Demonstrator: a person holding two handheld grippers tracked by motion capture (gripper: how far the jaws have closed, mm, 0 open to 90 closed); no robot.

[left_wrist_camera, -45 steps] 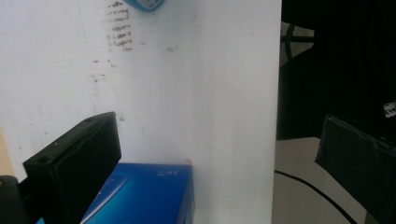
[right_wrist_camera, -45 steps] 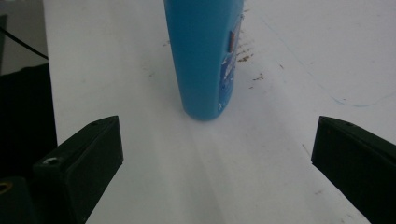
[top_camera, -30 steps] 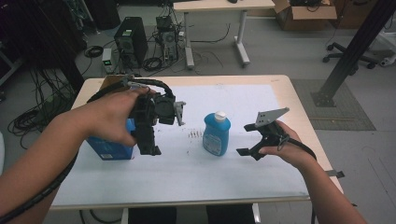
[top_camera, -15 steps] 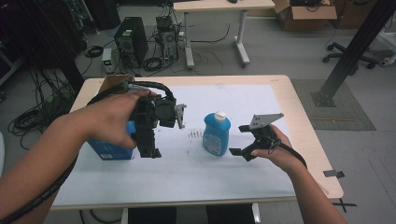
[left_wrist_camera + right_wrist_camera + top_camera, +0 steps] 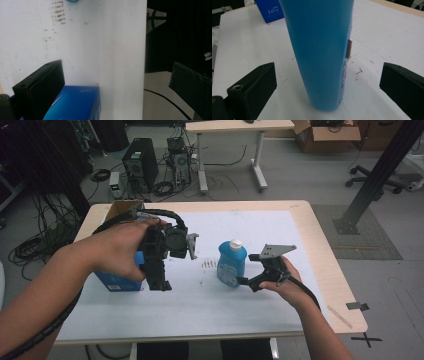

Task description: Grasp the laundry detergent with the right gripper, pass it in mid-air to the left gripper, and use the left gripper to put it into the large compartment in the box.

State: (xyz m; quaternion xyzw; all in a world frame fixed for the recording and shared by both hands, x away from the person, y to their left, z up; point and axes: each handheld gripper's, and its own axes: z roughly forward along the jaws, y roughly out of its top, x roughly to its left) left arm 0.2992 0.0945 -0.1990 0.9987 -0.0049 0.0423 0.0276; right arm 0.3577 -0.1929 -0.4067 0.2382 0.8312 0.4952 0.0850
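Note:
A light blue bottle (image 5: 231,265) with a white cap stands upright at the middle of the white sheet (image 5: 240,227). My right gripper (image 5: 247,283) is low at the bottle's right side. In the right gripper view the bottle (image 5: 322,50) stands between the jaws of the right gripper (image 5: 327,85), which is open, with gaps on both sides. A dark blue box (image 5: 119,281) lies at the left of the sheet. My left gripper (image 5: 159,281) hovers at the box's right end. It (image 5: 116,82) is open, with the box (image 5: 75,102) beside its left jaw.
A brown cardboard box (image 5: 120,209) sits at the table's back left corner. Small dark specks (image 5: 207,264) mark the sheet left of the bottle. Beyond the table are computer towers (image 5: 140,165), cables, another desk (image 5: 235,126) and a black post (image 5: 380,170).
My right gripper has moved left and closer to the bottle, so its open jaws now straddle it. The left gripper has barely moved.

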